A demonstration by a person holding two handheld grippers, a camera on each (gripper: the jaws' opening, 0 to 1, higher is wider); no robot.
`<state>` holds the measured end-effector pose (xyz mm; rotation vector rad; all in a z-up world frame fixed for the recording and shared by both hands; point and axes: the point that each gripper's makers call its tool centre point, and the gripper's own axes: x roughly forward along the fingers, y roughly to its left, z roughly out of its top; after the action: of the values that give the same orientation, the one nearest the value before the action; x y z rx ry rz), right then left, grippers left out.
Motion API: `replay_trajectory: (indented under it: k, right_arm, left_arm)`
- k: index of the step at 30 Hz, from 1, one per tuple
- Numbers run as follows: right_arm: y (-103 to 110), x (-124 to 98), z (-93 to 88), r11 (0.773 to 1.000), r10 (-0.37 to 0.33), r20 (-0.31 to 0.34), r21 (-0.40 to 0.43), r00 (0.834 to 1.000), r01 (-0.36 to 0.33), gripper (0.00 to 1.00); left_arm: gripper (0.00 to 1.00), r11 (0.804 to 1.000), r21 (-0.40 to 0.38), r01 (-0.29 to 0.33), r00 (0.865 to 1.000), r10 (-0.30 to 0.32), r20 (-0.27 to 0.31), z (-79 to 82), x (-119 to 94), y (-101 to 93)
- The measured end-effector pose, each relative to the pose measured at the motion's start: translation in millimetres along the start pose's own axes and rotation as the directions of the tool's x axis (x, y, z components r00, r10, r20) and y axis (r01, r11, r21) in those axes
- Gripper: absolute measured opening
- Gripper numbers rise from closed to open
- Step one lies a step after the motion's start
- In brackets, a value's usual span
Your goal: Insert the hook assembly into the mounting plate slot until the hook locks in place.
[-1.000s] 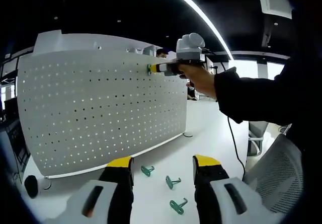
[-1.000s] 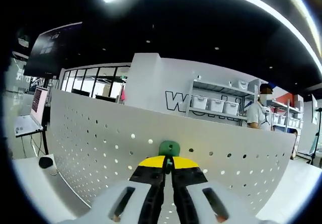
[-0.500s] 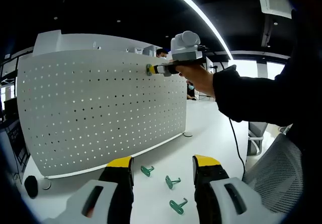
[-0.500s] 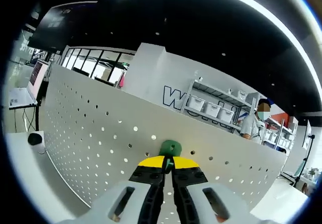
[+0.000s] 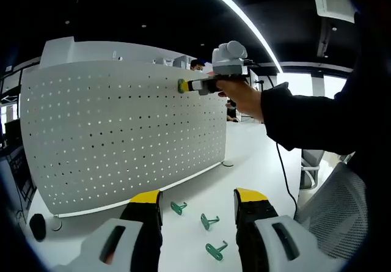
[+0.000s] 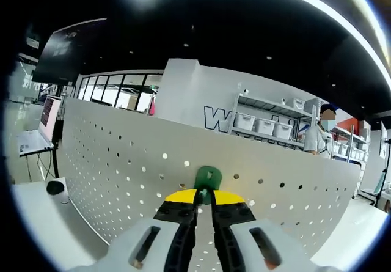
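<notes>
A white pegboard (image 6: 122, 168) dotted with holes, a green hook (image 6: 208, 177), three green hooks (image 5: 206, 230), yellow-tipped black fingers (image 6: 178, 200)

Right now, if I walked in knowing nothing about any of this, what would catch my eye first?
Most likely the big white pegboard standing upright on the table, dotted with holes. Near its top edge, the right gripper pinches a small green hook against the board, guided by a person's hand. Three more green hooks lie on the white table in front of the open left gripper.
</notes>
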<state>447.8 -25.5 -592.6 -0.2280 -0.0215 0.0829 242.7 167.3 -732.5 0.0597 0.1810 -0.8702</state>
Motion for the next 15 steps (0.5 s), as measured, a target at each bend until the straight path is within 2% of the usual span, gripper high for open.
replay_trajectory:
  k: [8,15]
  right_arm:
    - [-9,-15,-7.5,1.0,-0.005,0.003,0.026,1.0,0.005,0.09]
    - [-27,-38,-3.3,0.999,-0.026,0.037,0.042,0.999,0.024,0.17]
  left_arm:
    - [0.48,1.0,0.005,0.004,1.0,-0.004,-0.009,-1.9,1,-1.3]
    - [0.48,1.0,0.013,0.004,1.0,-0.003,-0.022,-5.3,2,-1.8]
